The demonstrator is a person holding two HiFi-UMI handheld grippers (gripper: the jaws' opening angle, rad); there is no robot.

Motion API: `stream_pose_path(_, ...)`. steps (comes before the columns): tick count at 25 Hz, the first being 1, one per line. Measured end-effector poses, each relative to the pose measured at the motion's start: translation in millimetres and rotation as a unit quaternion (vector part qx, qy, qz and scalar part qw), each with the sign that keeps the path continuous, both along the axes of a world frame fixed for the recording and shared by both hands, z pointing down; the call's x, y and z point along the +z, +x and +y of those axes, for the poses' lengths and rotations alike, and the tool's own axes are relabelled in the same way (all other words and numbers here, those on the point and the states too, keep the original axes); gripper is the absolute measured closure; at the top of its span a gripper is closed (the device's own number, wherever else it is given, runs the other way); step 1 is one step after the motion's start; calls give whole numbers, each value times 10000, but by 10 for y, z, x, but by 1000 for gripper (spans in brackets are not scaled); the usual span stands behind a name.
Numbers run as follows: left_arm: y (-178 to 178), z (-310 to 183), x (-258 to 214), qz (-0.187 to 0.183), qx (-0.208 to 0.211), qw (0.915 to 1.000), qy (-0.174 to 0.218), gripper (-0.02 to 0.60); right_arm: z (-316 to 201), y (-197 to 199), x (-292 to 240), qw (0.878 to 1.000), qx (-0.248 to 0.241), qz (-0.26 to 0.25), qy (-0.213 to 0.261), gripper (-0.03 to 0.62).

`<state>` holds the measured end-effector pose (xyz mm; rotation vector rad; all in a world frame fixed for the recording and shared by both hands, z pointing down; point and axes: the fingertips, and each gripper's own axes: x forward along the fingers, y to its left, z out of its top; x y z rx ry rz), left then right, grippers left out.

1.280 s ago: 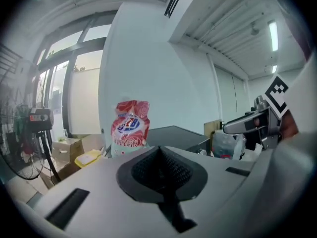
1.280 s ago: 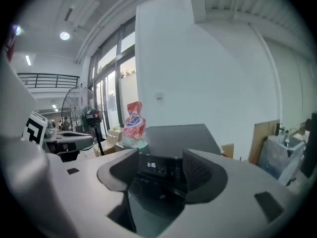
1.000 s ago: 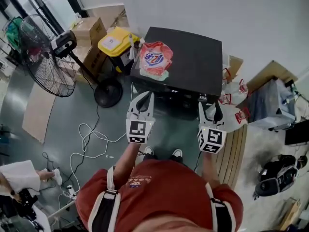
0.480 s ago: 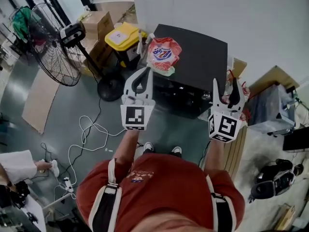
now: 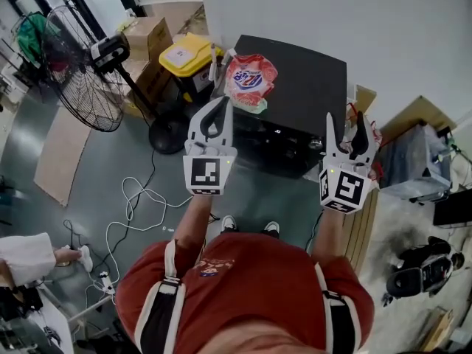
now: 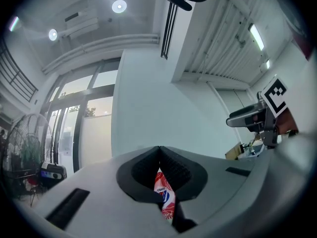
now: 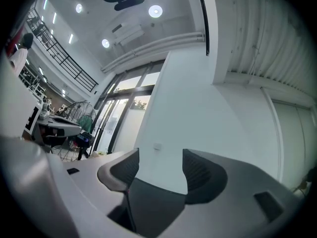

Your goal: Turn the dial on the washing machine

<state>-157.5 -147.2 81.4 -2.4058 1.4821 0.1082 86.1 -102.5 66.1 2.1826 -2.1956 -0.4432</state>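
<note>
The black washing machine (image 5: 302, 72) stands against the white wall, seen from above in the head view. A red detergent bag (image 5: 249, 80) lies on its lid. The dial on its front panel I cannot make out clearly. My left gripper (image 5: 219, 109) hovers at the machine's front left corner, shut with nothing held; in the left gripper view (image 6: 159, 150) the red bag (image 6: 165, 200) shows behind the closed tips. My right gripper (image 5: 346, 124) floats at the front right corner, open and empty. In the right gripper view (image 7: 161, 167) the jaws stand apart over the dark lid (image 7: 153, 202).
A standing fan (image 5: 74, 72), a yellow-lidded bin (image 5: 186, 54) and cardboard boxes (image 5: 144, 35) crowd the machine's left. Cables (image 5: 140, 205) trail over the floor. Bags and a grey case (image 5: 413, 161) sit at the right. Another person's sleeve (image 5: 29, 257) shows at lower left.
Both grippers have risen and come closer to the machine's front corners, the right one shifting rightward. Over the last half second they barely moved.
</note>
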Motion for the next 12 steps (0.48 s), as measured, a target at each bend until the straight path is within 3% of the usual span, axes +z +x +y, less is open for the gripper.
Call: stream_pose_path(12, 58, -42, 45, -6, 84, 10000, -48, 571, -29, 10, 72, 10000, 83, -21, -23, 330)
